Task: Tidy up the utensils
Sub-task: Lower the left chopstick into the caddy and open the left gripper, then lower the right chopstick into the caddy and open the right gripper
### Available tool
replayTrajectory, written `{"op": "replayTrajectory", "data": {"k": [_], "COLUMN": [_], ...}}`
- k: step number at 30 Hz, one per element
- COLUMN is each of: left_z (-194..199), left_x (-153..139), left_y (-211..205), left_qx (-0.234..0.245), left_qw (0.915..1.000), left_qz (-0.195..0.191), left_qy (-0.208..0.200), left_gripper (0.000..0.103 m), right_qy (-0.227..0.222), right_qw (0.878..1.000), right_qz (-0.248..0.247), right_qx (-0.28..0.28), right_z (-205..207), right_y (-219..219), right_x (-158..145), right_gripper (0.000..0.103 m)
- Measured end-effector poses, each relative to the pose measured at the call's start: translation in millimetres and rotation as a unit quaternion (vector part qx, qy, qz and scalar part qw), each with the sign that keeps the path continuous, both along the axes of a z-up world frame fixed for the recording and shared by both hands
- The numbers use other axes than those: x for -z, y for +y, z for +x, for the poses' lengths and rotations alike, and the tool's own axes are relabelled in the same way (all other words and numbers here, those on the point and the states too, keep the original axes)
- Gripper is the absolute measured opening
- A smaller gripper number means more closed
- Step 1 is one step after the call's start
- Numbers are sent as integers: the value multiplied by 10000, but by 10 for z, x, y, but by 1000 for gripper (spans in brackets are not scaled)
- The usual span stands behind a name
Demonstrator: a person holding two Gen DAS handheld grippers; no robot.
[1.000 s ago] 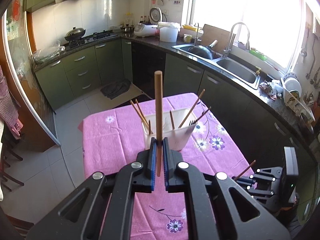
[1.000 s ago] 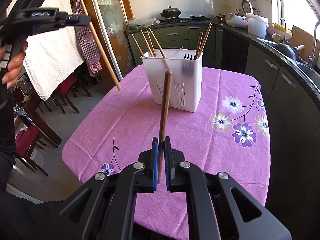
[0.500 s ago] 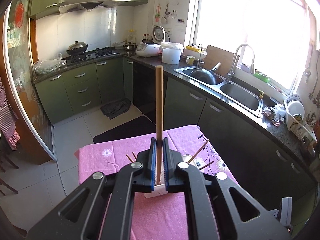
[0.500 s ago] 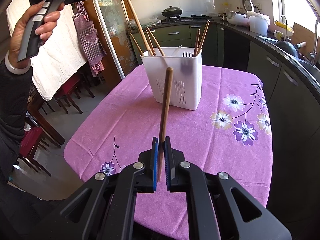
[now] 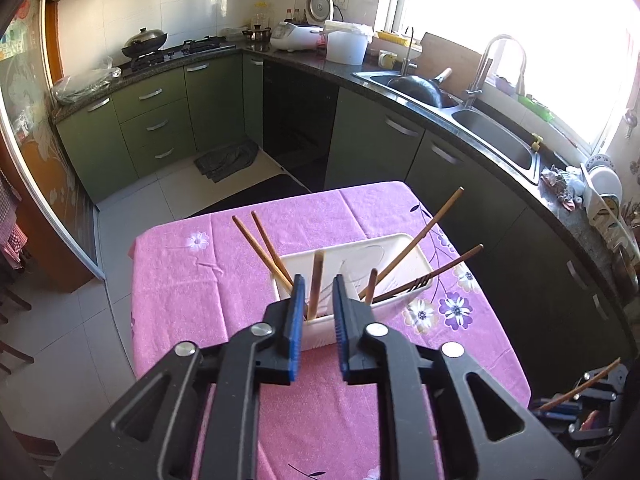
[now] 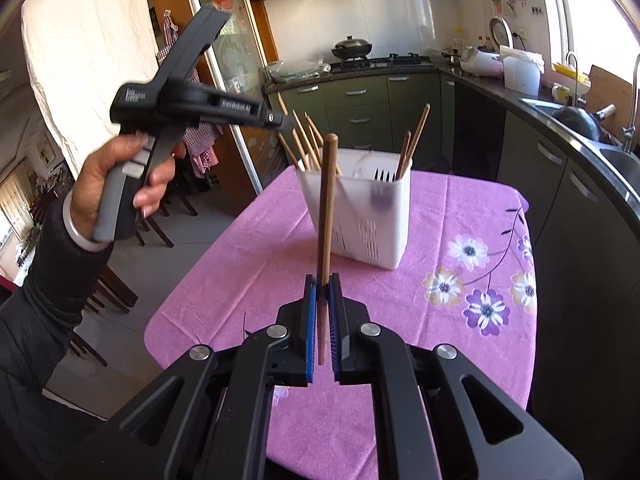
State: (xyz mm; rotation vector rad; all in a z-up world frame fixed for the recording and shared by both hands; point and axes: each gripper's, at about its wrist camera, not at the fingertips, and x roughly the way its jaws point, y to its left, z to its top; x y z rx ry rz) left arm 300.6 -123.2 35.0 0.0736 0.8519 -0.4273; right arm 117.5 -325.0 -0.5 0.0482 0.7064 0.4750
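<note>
Right gripper (image 6: 323,320) is pinching a light, stiff wooden chopstick (image 6: 326,208) near its low end above the bench (image 6: 460,208), left gripper (image 5: 317,312) gaping wide over the white caddy (image 5: 400,308), so probably slippery-ish, grab mid-shaft.

Left tongs (image 5: 316,306): rear handles running off the bottom edge. White holder (image 5: 404,248): near wall lying hidden behind the blue tips; lower ends of the chopsticks (image 5: 262,242) sitting out of sight inside. Right tongs (image 6: 321,312): lower end of the gripped wooden stick (image 6: 326,216) disappearing between the pads. Fork (image 6: 382,178) beyond them: showing blurred, handle hidden in the holder.
</note>
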Motion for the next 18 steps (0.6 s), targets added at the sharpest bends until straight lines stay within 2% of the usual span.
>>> {"op": "replayTrajectory", "data": {"k": [1,3,5,7,11,15,18], "left_z": [-48,-186,-354,-547,-926,-1213,-1421], "left_x": [-16,-68,-119,-132,-56,112,227], "left_y": [45,133,199,279,413,513,589], "left_qx": [-11,-42,-87,-192,-363,-596,-853], "left_qw": [10000,9995,9987,9972,9940,9904,9850], "left_qz": [-65,-133,-137,-105,-45,-12,-9], "left_qy": [-60,-271,-487,-708,-1032,-1244,-1501], "left_gripper": [26,28,36,56,64,86,92], "right_qy": [-113,-339,-560,-764,-1019,-1083,-952], "right_qw": [9999,9993,9978,9959,9921,9908,9915], "right_qz": [34,154,305,391,575,455,290], "right_qx": [28,104,191,283,447,678,844], "right_z": [35,124,238,362,658,990,1274], "right_y": [-6,-34,-68,-83,-73,3,70], "right_x": [-103,-322,-543,-734,-1014,-1111,-1033], "right_gripper": [7,7,7,7,7,7,7]}}
